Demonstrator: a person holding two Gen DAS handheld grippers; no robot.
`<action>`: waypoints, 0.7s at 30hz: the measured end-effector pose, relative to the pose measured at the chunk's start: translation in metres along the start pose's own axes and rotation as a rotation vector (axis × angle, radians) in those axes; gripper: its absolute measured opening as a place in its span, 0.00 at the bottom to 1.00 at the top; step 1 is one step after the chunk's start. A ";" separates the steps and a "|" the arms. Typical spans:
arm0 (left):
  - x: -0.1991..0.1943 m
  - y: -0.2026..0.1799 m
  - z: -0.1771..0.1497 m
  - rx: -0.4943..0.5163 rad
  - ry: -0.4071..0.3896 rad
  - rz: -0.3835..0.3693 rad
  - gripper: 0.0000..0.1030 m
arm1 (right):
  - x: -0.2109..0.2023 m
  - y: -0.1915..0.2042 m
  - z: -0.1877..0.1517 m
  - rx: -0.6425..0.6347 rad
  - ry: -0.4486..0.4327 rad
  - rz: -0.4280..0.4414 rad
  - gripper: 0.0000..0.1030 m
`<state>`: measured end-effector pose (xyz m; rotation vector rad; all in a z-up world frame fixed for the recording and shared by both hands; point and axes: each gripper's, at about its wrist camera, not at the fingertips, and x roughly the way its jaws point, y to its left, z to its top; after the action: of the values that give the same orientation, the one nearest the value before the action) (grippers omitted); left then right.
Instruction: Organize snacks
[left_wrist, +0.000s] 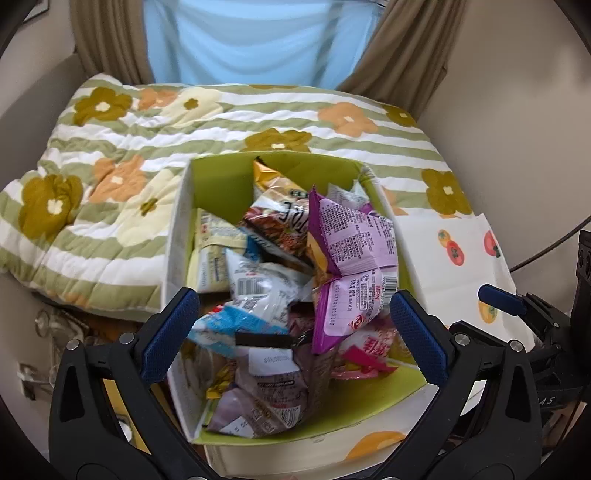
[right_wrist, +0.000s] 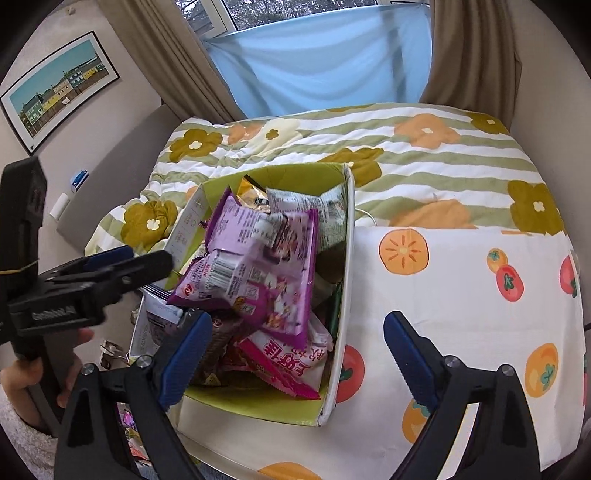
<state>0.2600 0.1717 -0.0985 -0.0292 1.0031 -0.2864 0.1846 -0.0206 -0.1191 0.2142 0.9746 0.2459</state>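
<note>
A green-lined box is sitting heaped with snack packets — both the left gripper and right gripper are hovering released, holding nothing.

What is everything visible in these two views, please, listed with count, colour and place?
Cardboard box with lime-green inside: one, white outside, on the bed, open top.
Snack packets: a heap, too many to count, filling the box.
Purple foil packets: at least two, on top of the heap.
Pink-and-white packet: one, near end of box.
Pale yellow packet: one, against the box's left wall.
Persimmon-print white cloth: one, right of the box.
Striped green-and-white flowered quilt: one, behind and left of the box.
Light blue cloth: one, over the window.
Brown curtains: two, beside it.
Framed picture: one, left wall.
Left gripper: open, above the box.
Right gripper: open, over the box's right wall.
Hand: one, holding the left gripper.
</note>
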 end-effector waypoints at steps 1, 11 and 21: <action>-0.001 0.001 -0.002 -0.003 -0.001 0.008 0.99 | 0.001 0.000 -0.001 0.001 0.002 0.002 0.90; -0.059 -0.019 -0.023 -0.005 -0.117 0.064 0.99 | -0.033 0.013 -0.008 -0.061 -0.058 0.017 0.90; -0.173 -0.079 -0.076 0.021 -0.388 0.154 1.00 | -0.156 0.017 -0.031 -0.131 -0.292 -0.140 0.90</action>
<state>0.0916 0.1469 0.0154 0.0114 0.6125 -0.1414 0.0725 -0.0496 -0.0083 0.0592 0.6781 0.1444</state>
